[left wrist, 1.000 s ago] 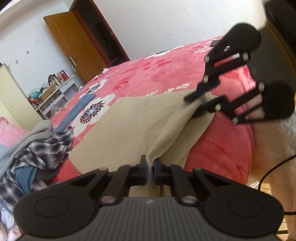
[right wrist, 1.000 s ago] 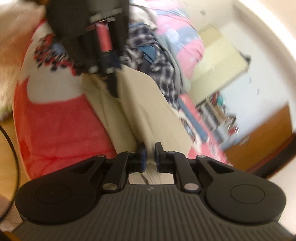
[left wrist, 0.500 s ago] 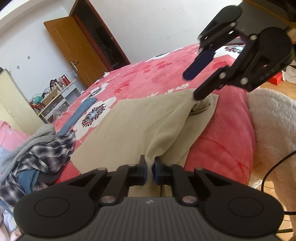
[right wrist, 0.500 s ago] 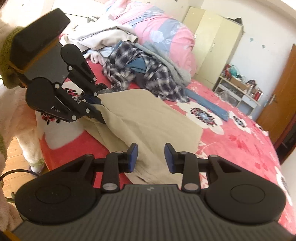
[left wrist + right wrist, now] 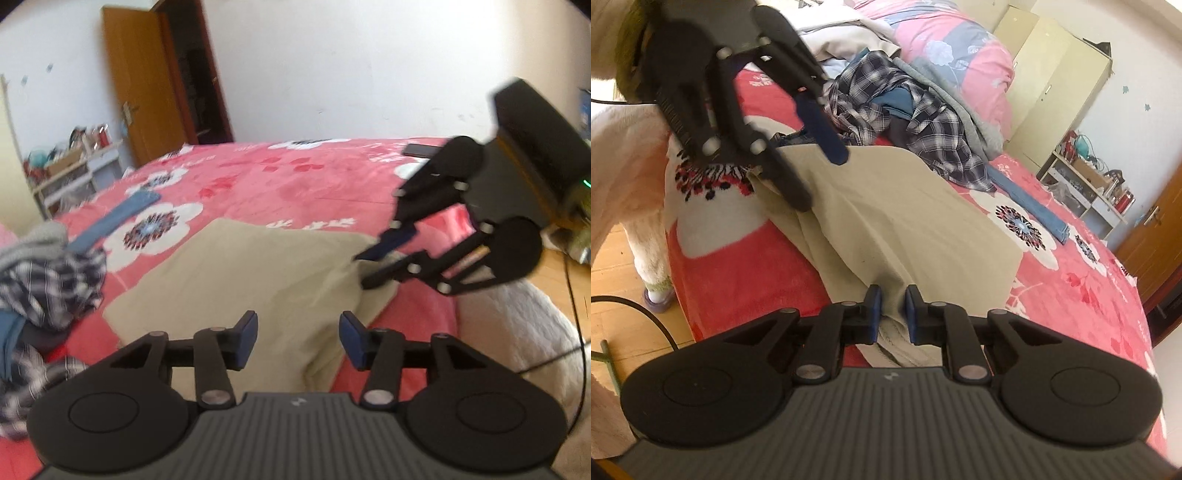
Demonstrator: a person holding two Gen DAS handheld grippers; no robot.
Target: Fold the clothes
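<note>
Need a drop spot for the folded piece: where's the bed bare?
Free: pink blanket beyond the beige garment, between the blue strip and the dark flat object. Also a narrow bare band on the garment's near side. Crowded: plaid clothes pile beside the garment.

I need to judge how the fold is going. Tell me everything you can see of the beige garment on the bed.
The beige garment is plain, soft-looking cloth with no print, lying folded and mostly flat, with some creases, on the red floral bedspread near the bed's edge. A thicker edge hangs slightly over the side. The right gripper has a ridge of that edge between its narrowly parted jaws; a firm pinch cannot be confirmed. The left gripper hovers open above it. A plaid shirt lies at its far end.
</note>
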